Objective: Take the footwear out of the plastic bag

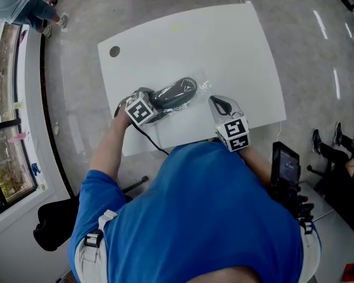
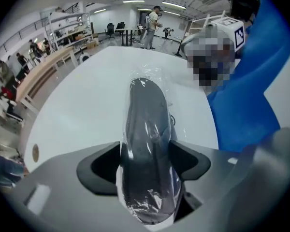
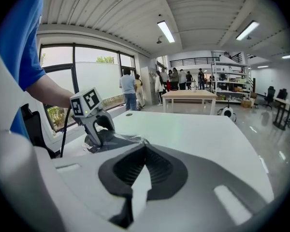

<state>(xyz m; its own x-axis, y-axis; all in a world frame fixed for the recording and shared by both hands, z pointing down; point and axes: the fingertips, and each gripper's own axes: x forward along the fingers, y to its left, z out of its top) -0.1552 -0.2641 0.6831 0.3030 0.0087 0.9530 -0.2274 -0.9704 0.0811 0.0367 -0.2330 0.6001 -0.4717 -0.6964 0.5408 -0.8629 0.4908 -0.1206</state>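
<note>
Table (image 1: 224,46): white top with a dark round hole (image 1: 114,52) near its far left corner.
Shoe (image 2: 146,115): dark, lying flat on the table near its front edge and still inside the bag. In the head view it runs at a slant, with its far end pointing away to the right.
Plastic bag (image 2: 150,73): clear and crinkled, wrapped closely over the whole shoe. Loose film shows past the shoe's far end.
Left gripper (image 2: 146,163): pointing steeply down at the shoe's near end. The jaws are closed on the bagged shoe, one pad against each side through the film.
Right gripper (image 3: 141,170): held over the front of the table to the right of the shoe, clear of the bag. The jaws are fully together with nothing between them.
Person (image 1: 194,217): blue shirt, standing at the table's front edge with one gripper in each hand.
</note>
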